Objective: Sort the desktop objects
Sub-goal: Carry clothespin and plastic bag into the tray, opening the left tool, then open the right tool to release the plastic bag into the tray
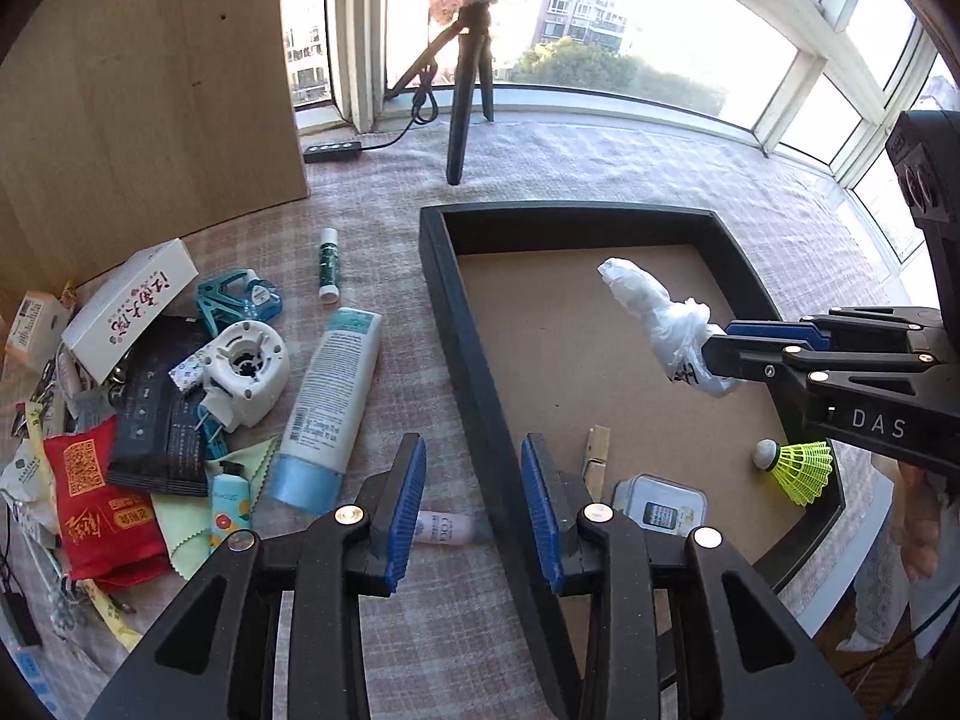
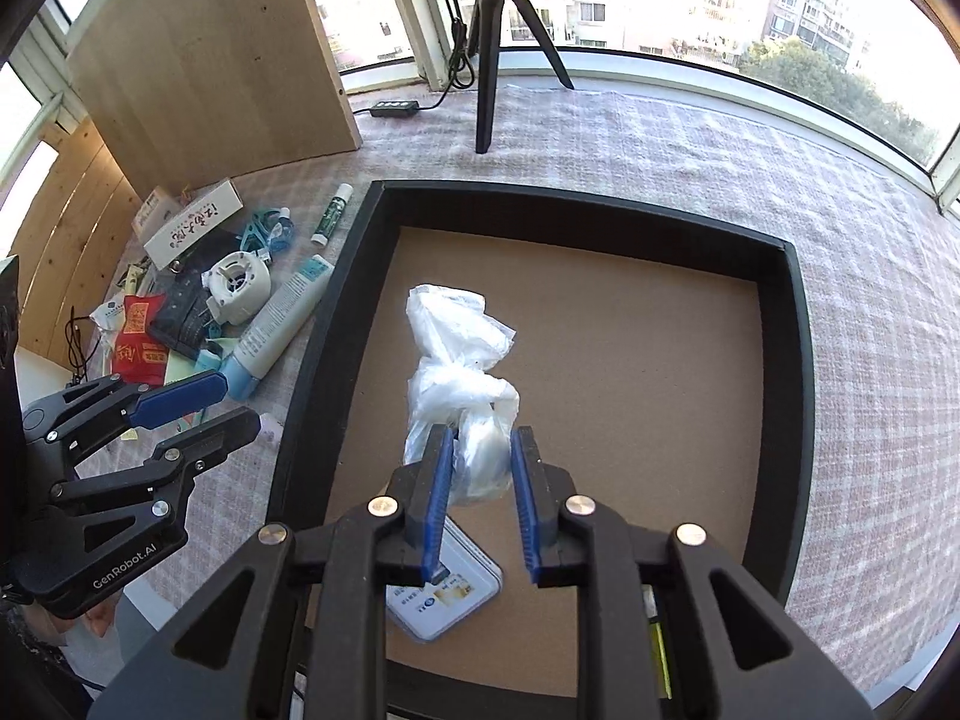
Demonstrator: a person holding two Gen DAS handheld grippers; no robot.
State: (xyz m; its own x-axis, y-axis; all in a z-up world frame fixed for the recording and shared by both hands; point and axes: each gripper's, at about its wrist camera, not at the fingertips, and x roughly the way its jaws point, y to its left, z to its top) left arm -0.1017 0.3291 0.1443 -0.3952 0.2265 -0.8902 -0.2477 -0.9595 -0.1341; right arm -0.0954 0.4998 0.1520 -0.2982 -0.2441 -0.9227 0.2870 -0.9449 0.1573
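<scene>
Here the right gripper point(image 2: 477, 465) holds a crumpled clear plastic bag point(image 2: 456, 360), its blue-padded jaws closed on the bag's knotted lower end, above the brown floor of a shallow black-rimmed rectangular tray point(image 2: 801, 360). Under it in the tray lies a flat white plastic case with a printed label point(image 2: 462, 594). The left gripper point(image 1: 474, 501) hangs with jaws apart and nothing between them, over the tray's left rim. Inside the tray also rest a yellow-green shuttlecock point(image 1: 795, 468) and a wooden clothespin point(image 1: 597, 459). Left of the tray, on the checked tablecloth point(image 1: 600, 162), lies a white squeeze tube with a blue cap point(image 1: 330, 408) beside a heap of packets.
</scene>
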